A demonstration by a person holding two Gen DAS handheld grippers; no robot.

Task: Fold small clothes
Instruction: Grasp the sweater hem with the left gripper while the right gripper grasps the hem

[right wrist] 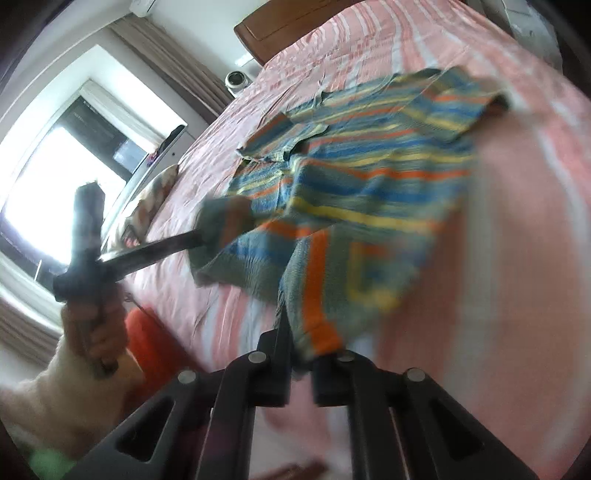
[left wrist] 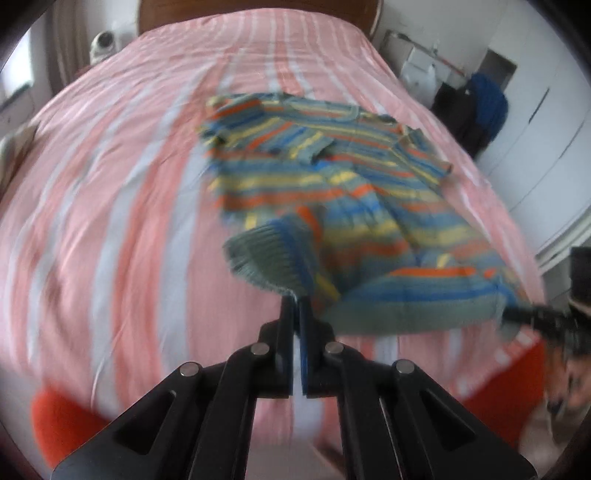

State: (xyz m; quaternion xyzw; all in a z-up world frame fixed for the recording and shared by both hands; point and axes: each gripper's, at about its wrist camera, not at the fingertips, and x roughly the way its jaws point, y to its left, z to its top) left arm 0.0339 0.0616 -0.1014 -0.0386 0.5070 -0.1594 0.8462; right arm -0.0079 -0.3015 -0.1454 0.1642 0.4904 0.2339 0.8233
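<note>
A small striped knit sweater (left wrist: 332, 177), blue, green, yellow and orange, lies on the pink striped bed (left wrist: 110, 184), its near hem lifted off the sheet. My left gripper (left wrist: 295, 299) is shut on the grey-green ribbed hem's left corner. My right gripper (right wrist: 295, 325) is shut on the hem's other corner, with the sweater (right wrist: 369, 177) stretching away from it. The right gripper also shows in the left wrist view (left wrist: 532, 317) at the hem's right end, and the left gripper in the right wrist view (right wrist: 199, 240). Both views are blurred by motion.
A wooden headboard (right wrist: 280, 29) stands at the bed's far end. A white round device (right wrist: 236, 79) sits beside the bed. An orange object (left wrist: 62, 417) lies at the near edge. Dark clothes (left wrist: 480, 107) hang by white cupboards. A bright window (right wrist: 55, 177) is left.
</note>
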